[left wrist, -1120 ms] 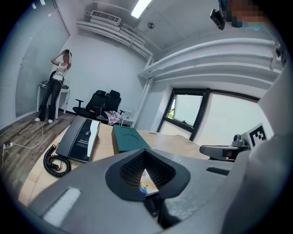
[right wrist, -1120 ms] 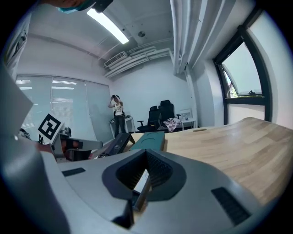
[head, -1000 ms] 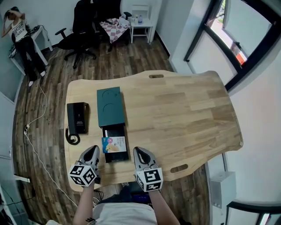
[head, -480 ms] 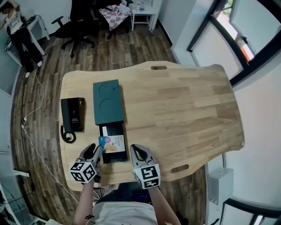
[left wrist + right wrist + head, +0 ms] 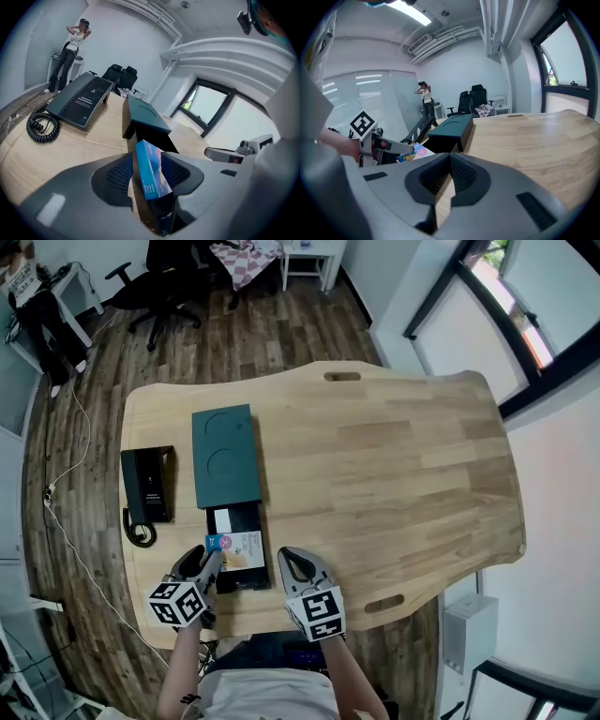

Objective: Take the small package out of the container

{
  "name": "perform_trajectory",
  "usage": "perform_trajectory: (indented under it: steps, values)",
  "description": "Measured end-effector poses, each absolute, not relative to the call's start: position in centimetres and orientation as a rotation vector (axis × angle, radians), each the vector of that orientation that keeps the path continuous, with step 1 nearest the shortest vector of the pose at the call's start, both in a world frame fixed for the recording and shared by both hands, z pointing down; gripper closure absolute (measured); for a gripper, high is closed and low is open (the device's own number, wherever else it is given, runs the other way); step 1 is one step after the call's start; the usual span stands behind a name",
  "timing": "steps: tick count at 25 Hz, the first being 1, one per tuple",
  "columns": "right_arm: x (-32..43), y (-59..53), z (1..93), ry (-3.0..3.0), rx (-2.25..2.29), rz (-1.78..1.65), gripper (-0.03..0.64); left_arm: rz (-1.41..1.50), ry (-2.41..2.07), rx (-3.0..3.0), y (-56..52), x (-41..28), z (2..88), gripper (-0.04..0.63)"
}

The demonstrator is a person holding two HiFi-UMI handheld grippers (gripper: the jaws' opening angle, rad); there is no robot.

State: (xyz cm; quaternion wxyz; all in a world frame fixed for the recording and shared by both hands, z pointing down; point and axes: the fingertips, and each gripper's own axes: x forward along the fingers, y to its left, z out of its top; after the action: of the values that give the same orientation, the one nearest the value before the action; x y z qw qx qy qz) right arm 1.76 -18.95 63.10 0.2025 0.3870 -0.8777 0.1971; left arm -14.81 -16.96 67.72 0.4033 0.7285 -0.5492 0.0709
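Note:
A dark green box (image 5: 225, 456) lies on the wooden table (image 5: 394, 465) with its black drawer (image 5: 234, 519) pulled out toward me. The small colourful package (image 5: 241, 550) rests in the drawer, tilted, with its blue left edge raised. My left gripper (image 5: 208, 564) is at that edge. Its jaws are opening, and in the left gripper view the package (image 5: 152, 180) stands between the pads (image 5: 119, 173) without being squeezed. My right gripper (image 5: 292, 566) hovers just right of the drawer, shut and empty. The right gripper view shows the package (image 5: 418, 152) under the left gripper (image 5: 391, 148).
A black desk telephone (image 5: 146, 486) with a coiled cord lies left of the box. The table's front edge runs just under both grippers. A person (image 5: 70, 54) stands far back in the room near office chairs (image 5: 159, 277).
The left gripper has moved forward to the package's left edge and its jaws have spread apart around it. The package's left edge has tipped up. The right gripper has barely moved.

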Motion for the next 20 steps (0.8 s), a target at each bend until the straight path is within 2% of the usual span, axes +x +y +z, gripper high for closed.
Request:
perform_trajectory:
  steps: [9, 20]
  values:
    - [2.5, -18.9, 63.6, -2.431, 1.087, 0.562, 0.611, 0.153, -1.349, 1.800, -16.5, -14.2, 68.4, 0.426]
    - [2.0, -18.2, 62.1, -2.459, 1.116, 0.526, 0.611, 0.073, -1.354, 1.850, -16.3, -15.1, 64.5, 0.488]
